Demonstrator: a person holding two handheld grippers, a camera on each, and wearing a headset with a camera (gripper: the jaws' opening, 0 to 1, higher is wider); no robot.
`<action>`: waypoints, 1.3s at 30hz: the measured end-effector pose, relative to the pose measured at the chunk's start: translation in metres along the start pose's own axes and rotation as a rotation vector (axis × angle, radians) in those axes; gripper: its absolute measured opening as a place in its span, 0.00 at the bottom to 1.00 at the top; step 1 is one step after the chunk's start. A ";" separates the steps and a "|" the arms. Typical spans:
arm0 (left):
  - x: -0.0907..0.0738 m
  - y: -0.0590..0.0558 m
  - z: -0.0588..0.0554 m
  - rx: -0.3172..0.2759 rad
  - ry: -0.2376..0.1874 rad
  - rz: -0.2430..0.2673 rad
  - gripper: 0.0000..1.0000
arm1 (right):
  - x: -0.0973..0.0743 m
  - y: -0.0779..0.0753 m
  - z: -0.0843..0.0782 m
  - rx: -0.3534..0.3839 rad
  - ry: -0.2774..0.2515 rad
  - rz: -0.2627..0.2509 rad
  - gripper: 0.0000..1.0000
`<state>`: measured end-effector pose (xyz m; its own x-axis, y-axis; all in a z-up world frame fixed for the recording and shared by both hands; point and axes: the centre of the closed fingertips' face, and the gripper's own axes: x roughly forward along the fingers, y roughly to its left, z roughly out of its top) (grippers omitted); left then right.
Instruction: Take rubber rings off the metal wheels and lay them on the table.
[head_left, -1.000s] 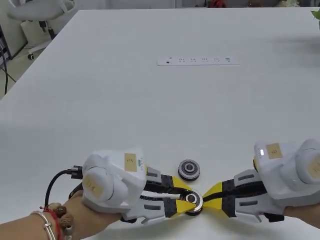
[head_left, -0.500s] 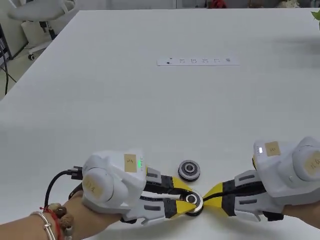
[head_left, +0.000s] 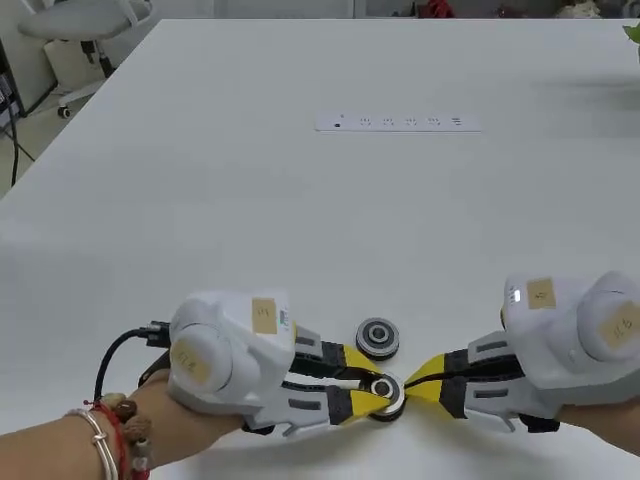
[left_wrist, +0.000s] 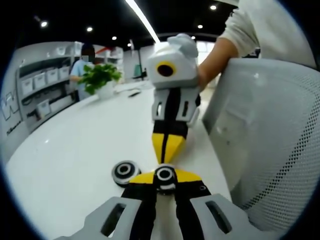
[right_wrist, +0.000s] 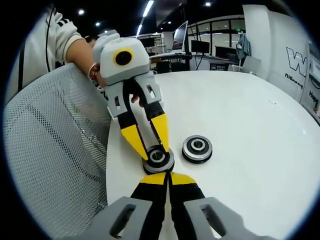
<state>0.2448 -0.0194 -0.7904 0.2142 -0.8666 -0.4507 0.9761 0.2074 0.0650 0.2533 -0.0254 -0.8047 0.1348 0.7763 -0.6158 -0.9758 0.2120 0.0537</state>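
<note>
Scene: white counter (head_left: 250, 220), with two hand-held grippers nose to nose at its near edge, both on one small metal wheel.
Held wheel (head_left: 386, 396): sat low at the near edge of the counter, right between the two sets of jaws. Whether it rested on the surface or hung just above it could not be told.
Left gripper (head_left: 372, 393): pointed in from the left in the head view. Its yellow-tipped jaws were narrow and clamped on either side of the held wheel, plain to see in the right gripper view.
Right gripper (head_left: 408, 386): pointed in from the right, with its jaws pressed together to a thin line. The tips touched the rim of the held wheel on the side facing away from the left gripper. Whether they nipped anything there could not be told.
Second wheel (head_left: 377, 337): lay flat on the counter just beside the held wheel, on its far side, apart from both grippers.
Black ring (right_wrist: 196, 160): sat round the rim of the second wheel, and the held wheel showed the same dark rim.
Power strip (head_left: 397, 123): white, well apart, out toward the far middle of the counter.
Wrist: beaded bracelets (head_left: 115, 440) were on the arm behind the left gripper, and a black cable (head_left: 115, 358) ran from that gripper's back.
Surroundings: a mesh chair back (left_wrist: 270, 140) stood beside the counter, and a leafy plant (left_wrist: 99, 77) sat at the counter's far end in the left gripper view.
</note>
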 end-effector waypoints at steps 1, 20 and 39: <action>0.000 0.000 0.000 -0.001 0.000 0.001 0.14 | 0.000 0.000 0.000 0.004 -0.002 -0.001 0.00; 0.003 0.003 0.002 0.003 -0.009 -0.010 0.14 | -0.008 -0.004 -0.001 0.395 -0.051 0.041 0.00; 0.003 0.004 0.002 0.018 -0.018 -0.031 0.13 | -0.007 -0.002 0.009 0.635 -0.069 0.098 0.00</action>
<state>0.2492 -0.0219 -0.7901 0.1843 -0.8808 -0.4363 0.9828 0.1722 0.0675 0.2562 -0.0259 -0.7936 0.0811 0.8418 -0.5336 -0.6952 0.4314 0.5749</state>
